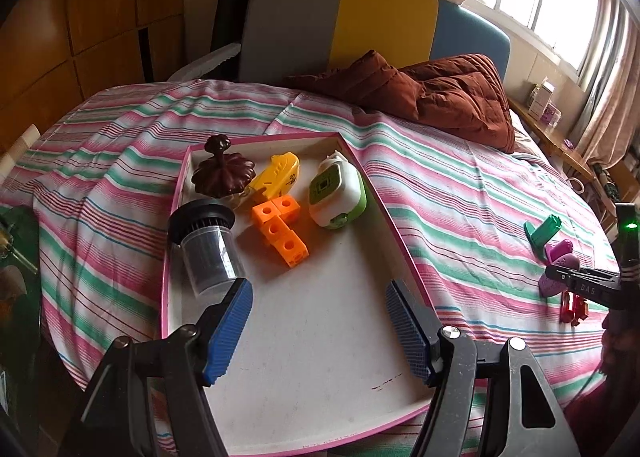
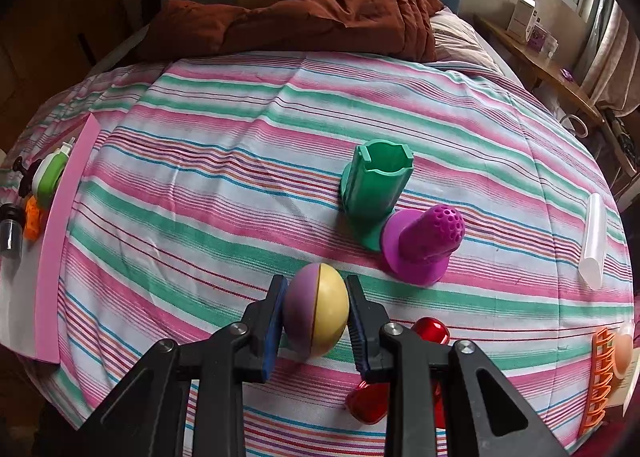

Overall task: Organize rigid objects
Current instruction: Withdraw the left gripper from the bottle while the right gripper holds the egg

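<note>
My left gripper (image 1: 318,331) hangs open over the bare near part of a white tray with a pink rim (image 1: 396,217), nothing between its blue pads. The tray holds a dark clear-bodied cylinder (image 1: 208,249), a brown lid-like piece (image 1: 222,169), a yellow toy (image 1: 278,175), orange linked cubes (image 1: 280,227) and a white-and-green gadget (image 1: 338,193). My right gripper (image 2: 316,317) is shut on a purple-and-yellow egg-shaped toy (image 2: 316,309) over the striped bedsheet. Just beyond it lie a green tube piece (image 2: 374,189) and a magenta perforated piece (image 2: 424,245). A red translucent toy (image 2: 430,331) lies under the right gripper.
A brown quilt (image 1: 440,93) is bunched at the head of the bed. On the sheet to the right lie a white tube (image 2: 594,241) and an orange comb-like clip (image 2: 600,377). A wooden shelf (image 2: 552,69) with small boxes runs under the window.
</note>
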### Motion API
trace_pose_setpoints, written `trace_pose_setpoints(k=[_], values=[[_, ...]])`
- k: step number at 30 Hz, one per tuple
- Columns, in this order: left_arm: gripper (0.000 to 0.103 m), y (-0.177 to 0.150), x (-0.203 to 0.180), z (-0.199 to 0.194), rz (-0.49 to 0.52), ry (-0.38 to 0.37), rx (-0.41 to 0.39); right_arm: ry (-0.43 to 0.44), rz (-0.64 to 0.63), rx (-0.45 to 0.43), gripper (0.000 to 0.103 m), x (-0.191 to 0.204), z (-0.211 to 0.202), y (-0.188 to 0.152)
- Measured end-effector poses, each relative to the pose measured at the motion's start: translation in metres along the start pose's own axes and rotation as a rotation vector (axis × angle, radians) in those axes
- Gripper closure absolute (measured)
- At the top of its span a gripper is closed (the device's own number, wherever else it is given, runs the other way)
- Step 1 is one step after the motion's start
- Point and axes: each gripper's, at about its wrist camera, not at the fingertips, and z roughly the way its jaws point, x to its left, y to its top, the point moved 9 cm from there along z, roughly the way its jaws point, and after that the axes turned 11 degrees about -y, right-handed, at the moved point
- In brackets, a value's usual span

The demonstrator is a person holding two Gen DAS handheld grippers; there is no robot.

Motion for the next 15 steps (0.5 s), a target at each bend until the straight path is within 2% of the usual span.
trace_pose_setpoints(k=[15], values=[[0.033,-0.008,0.004,-0.004,-0.002,0.012,0.013,0.039,-0.048,-0.027,0.075,0.015,-0.007,0.000]])
